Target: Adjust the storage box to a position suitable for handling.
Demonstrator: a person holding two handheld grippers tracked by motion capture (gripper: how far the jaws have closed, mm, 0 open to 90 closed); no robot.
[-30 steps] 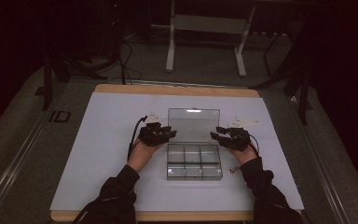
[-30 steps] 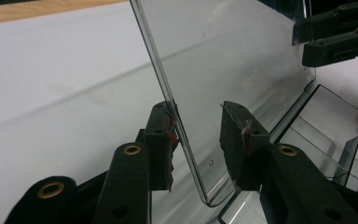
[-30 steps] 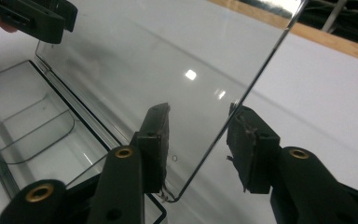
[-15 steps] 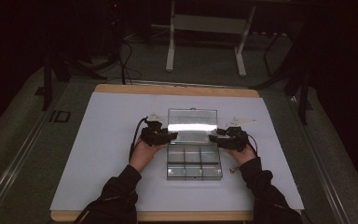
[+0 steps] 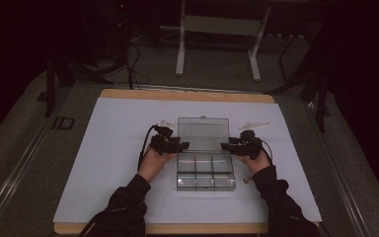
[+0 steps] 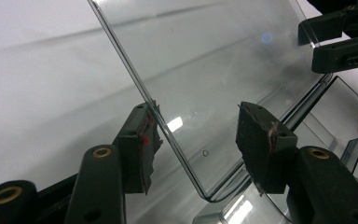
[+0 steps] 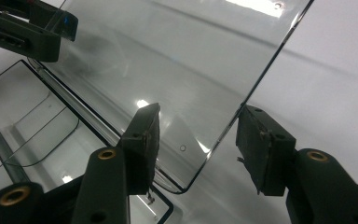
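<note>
Clear box (image 5: 206, 170) is sitting mid-desk (image 5: 103, 163), its lid (image 5: 202, 132) standing open toward twelve o'clock. Left claw (image 5: 183, 145) at nine and right claw (image 5: 225, 146) at three are straddling the lid's side edges, jaws just opening, half-wide, pads no longer pinching. Long axis is running nine-to-three; both hands are equally near.

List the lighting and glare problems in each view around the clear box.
High view: dim overall, dark surroundings, the clear box low in contrast against the white table sheet. Left gripper view: bright, with glare spots on the open lid, near jaws slightly soft. Right gripper view: strong reflection at the lid's top edge, plus small glints lower down.
</note>
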